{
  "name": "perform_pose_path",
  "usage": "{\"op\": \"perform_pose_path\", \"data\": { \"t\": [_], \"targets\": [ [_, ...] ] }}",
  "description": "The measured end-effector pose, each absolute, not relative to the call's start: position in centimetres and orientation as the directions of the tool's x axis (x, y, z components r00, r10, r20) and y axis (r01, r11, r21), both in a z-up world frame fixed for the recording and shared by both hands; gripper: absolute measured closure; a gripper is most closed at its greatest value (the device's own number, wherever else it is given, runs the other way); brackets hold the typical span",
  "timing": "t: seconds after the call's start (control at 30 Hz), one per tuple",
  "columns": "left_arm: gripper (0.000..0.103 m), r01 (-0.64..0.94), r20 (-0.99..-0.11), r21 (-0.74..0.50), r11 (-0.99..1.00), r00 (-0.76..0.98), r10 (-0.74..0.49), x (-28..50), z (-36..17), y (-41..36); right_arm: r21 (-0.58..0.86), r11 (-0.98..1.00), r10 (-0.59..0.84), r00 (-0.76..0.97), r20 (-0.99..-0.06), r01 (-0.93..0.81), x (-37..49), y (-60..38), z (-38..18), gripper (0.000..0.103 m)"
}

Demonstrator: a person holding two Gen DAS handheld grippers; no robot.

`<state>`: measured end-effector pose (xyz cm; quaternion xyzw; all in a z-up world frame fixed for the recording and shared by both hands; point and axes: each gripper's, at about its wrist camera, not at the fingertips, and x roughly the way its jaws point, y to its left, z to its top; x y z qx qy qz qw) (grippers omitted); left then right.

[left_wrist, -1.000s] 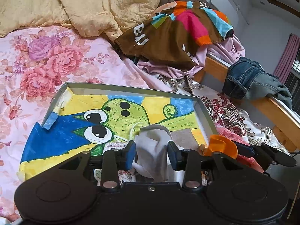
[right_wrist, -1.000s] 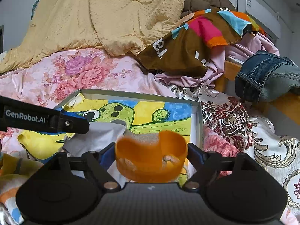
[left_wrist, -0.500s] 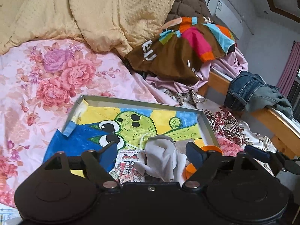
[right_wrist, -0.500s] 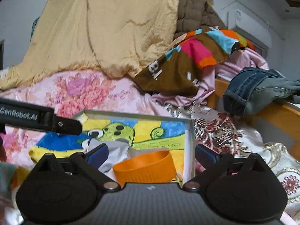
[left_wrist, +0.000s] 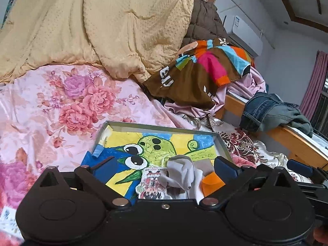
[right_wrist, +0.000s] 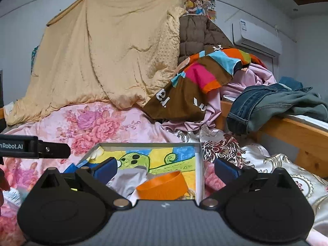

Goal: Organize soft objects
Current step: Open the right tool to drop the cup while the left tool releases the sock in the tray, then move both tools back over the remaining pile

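A shallow grey tray with a green cartoon picture lies on the flowered bed; it also shows in the right wrist view. In it lie a crumpled grey cloth, a small printed packet and an orange soft band. The right wrist view shows the cloth and the orange band too. My left gripper is open and empty, above the cloth. My right gripper is open and empty, above the band.
A tan quilt is heaped at the back. A brown multicoloured garment and pink cloth lie behind the tray. Jeans hang over the wooden bed rail at the right. The flowered sheet spreads left.
Both grippers opened and let go: the left released the grey cloth, the right released the orange band, both into the tray. Both grippers then drew back and rose.
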<state>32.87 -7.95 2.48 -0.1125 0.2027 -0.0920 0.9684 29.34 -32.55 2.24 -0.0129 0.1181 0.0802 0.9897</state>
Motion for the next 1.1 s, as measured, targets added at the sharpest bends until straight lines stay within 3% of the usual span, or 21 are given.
{"op": "perform_pose_path", "data": {
  "t": [0.57, 1.1],
  "targets": [
    [0.001, 0.146, -0.343, -0.180, 0.973, 0.918, -0.201, 23.7, 2.6, -5.8, -0.056, 0.974, 0.205, 0.955, -0.215, -0.221, 20.8, -29.1, 2.9, 0.000],
    [0.001, 0.169, -0.378, -0.104, 0.980, 0.905, -0.196, 16.5, 1.1, -3.5, -0.026, 0.971, 0.225, 0.941, -0.252, -0.239, 15.3, -28.0, 2.1, 0.000]
  ]
}}
